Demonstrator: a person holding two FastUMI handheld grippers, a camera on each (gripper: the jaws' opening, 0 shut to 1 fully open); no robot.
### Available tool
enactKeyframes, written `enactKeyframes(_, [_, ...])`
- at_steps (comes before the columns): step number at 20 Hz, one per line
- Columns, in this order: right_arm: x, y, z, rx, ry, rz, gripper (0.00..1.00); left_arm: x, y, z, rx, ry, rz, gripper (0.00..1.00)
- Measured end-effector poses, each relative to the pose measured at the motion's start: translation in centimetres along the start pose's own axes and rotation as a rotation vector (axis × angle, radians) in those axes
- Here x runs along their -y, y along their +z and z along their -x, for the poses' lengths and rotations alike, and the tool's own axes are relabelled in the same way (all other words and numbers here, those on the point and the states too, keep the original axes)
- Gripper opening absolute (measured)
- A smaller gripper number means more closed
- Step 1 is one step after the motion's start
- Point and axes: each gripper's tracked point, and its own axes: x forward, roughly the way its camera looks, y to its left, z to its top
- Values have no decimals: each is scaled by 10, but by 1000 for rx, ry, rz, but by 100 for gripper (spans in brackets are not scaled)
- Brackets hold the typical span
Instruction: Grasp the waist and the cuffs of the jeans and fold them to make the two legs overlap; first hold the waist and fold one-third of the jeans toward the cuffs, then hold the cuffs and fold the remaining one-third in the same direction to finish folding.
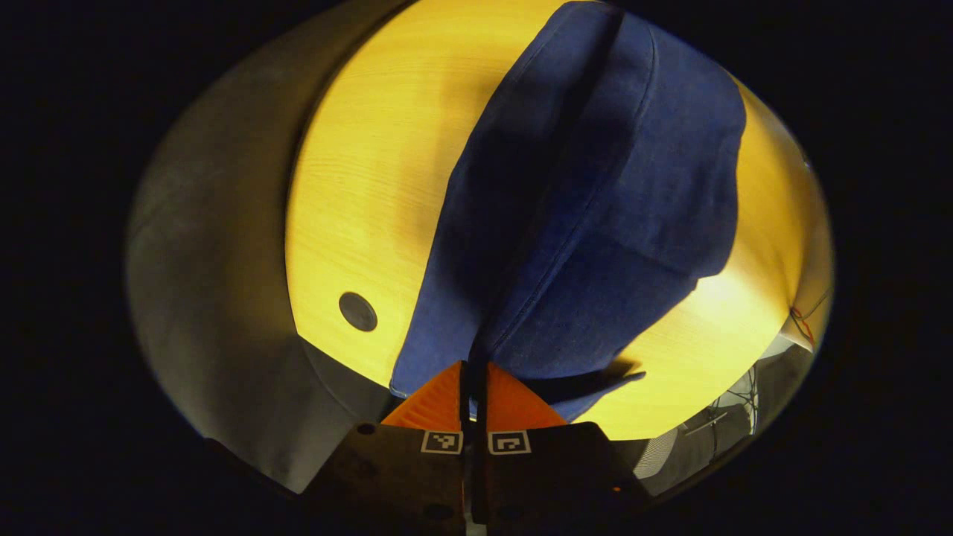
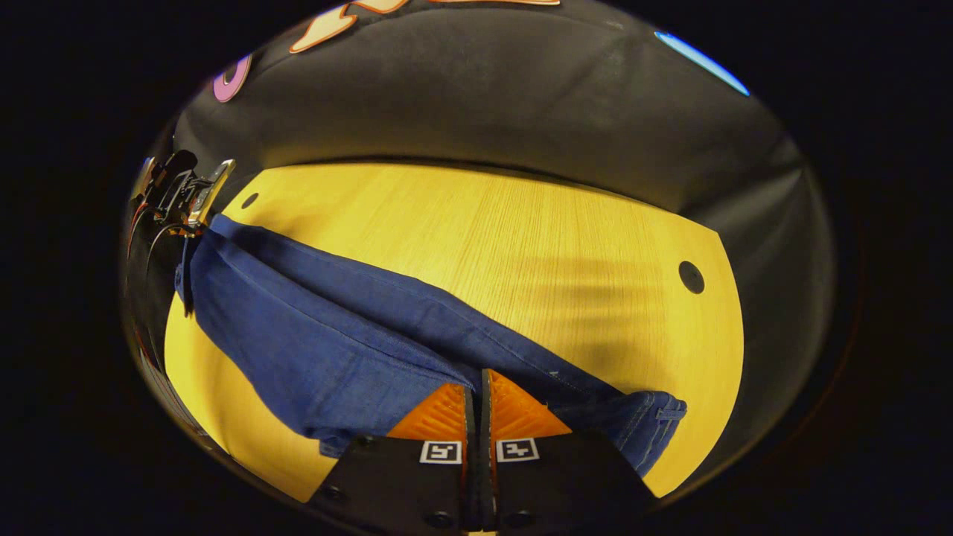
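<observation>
Nearest the lens in the left gripper view, the left gripper (image 1: 474, 372) has its two fingers pressed together on a fold of denim at the near end of the jeans (image 1: 581, 201). From that pinch the cloth runs away up the view in a long band, broadening toward the far end, with a seam down its length. In the right gripper view the right gripper (image 2: 476, 398) is likewise clamped tight on denim, at the end where a belt loop and stitched band show, which looks like the waist. From there the jeans (image 2: 313, 327) stretch leftward and away to the far left, where the other gripper and its cables hold the opposite end.

So the long axis lies between the two grippers, each holding one end, with the cloth partly draped on the table. Folding the legs together would, I judge, call for both ends to swing sideways across that axis.

The wooden table (image 2: 521, 238) is pale and bare, with a round grommet hole (image 2: 691, 277) toward its right edge. Beyond it hangs the black cloth wall (image 2: 484, 97).
</observation>
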Motion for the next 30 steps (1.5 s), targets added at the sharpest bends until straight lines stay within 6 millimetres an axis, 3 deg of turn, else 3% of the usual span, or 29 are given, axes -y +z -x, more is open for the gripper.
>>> enactKeyframes(3, [-3, -9, -15, -28, -14, 25, 3, -4, 12, -16, -1, 15, -4, 0])
enactKeyframes(10, [0, -10, -14, -30, 12, -8, 7, -16, 28, -33, 46, 79, 43, 0])
enactKeyframes(12, [0, -8, -13, -13, 21, -45, 10, -12, 29, -34, 97, 84, 111, 8])
enactKeyframes(14, [10, -4, -12, 17, 7, -77, 20, -10, 31, -32, 163, 98, 177, 43])
enactKeyframes(17, [27, 4, -2, 79, 32, -166, 80, -18, 30, -22, 279, 212, 306, 96])
enactKeyframes(18, [28, 6, 6, 95, 49, -214, 100, -14, 28, -19, 311, 227, 358, 96])
enactKeyframes(21, [52, 1, 31, 130, 7, -278, 97, 14, 32, -11, 420, 195, 523, 96])
enactKeyframes(26, [108, -57, 67, 127, -104, -388, 100, 34, 37, 6, 587, 203, 734, 96])
enactKeyframes(29, [141, -96, 85, 101, -177, -433, 96, 56, 34, 23, 669, 216, 799, 96])
enactKeyframes(30, [148, -109, 87, 92, -194, -446, 99, 60, 33, 25, 687, 217, 825, 96])
